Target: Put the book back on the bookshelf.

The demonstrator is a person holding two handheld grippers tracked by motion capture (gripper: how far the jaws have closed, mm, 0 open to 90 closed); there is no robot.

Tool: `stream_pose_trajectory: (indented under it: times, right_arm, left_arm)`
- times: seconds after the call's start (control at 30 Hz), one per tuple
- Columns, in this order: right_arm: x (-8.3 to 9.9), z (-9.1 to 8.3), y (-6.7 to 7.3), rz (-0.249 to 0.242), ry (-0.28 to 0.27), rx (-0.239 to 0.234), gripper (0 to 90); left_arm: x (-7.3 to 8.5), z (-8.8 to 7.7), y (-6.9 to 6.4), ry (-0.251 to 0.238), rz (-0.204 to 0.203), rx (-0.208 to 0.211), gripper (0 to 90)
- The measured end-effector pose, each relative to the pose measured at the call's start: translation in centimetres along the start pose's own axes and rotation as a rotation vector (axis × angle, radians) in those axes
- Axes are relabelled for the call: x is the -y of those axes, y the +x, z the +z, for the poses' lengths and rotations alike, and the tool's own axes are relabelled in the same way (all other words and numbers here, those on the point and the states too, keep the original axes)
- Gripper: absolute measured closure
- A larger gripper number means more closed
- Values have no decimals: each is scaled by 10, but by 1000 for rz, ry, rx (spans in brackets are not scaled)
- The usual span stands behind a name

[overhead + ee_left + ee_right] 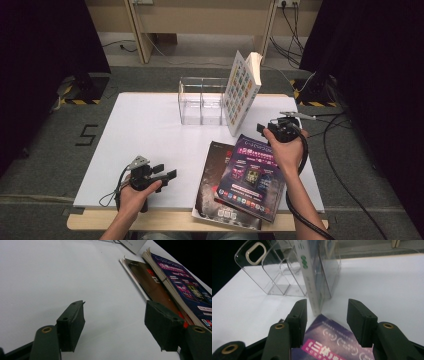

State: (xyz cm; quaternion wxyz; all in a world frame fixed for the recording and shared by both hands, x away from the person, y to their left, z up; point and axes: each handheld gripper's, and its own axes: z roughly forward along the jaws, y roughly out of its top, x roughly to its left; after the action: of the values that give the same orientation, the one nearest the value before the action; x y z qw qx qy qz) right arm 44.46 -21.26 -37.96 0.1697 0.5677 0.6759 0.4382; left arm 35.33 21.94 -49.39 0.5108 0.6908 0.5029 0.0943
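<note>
A white book with colourful tiles (241, 93) stands tilted, leaning against a clear acrylic file holder (200, 100). Its spine (308, 272) rises just beyond my right gripper (327, 302), which is open and hovers over a purple magazine (332, 340). In the high view the right gripper (262, 129) points left at the leaning book's base. The purple magazine (252, 175) lies flat on a dark brown one (212, 182). My left gripper (169, 171) is open and empty at the front left, low over the white board (75, 277), with both magazines (185, 282) to its right.
The white board (145, 140) covers most of the table, with a wooden edge showing at the front. The holder's clear dividers (269, 272) stand to the left of the book. Black curtains flank both sides, and cables lie on the floor at the right.
</note>
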Motion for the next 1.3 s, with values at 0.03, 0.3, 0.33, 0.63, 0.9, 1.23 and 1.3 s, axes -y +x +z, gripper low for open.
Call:
stream_pose_trajectory:
  times: [0.03, 0.3, 0.33, 0.63, 0.9, 1.23, 1.3]
  right_arm:
    - [3, 0, -2, 2, 7, 3, 513]
    - [29, -3, -25, 29, 71, 34, 611]
    - [31, -4, -27, 30, 80, 37, 642]
    - [49, -7, -47, 72, 150, 76, 822]
    - [56, -7, -64, 97, 194, 163, 891]
    - [65, 2, -83, 111, 246, 273, 900]
    - [67, 3, -85, 112, 235, 288, 900]
  left_arm:
    - [0, 0, -1, 2, 3, 2, 312]
    - [-4, 9, -12, 14, 30, 33, 332]
    - [-5, 10, -13, 16, 33, 39, 340]
    - [-10, 23, -28, 34, 43, 83, 425]
    - [-11, 32, -39, 54, 70, 108, 499]
    - [-10, 40, -54, 96, 116, 136, 630]
    - [-9, 42, -58, 106, 120, 144, 656]
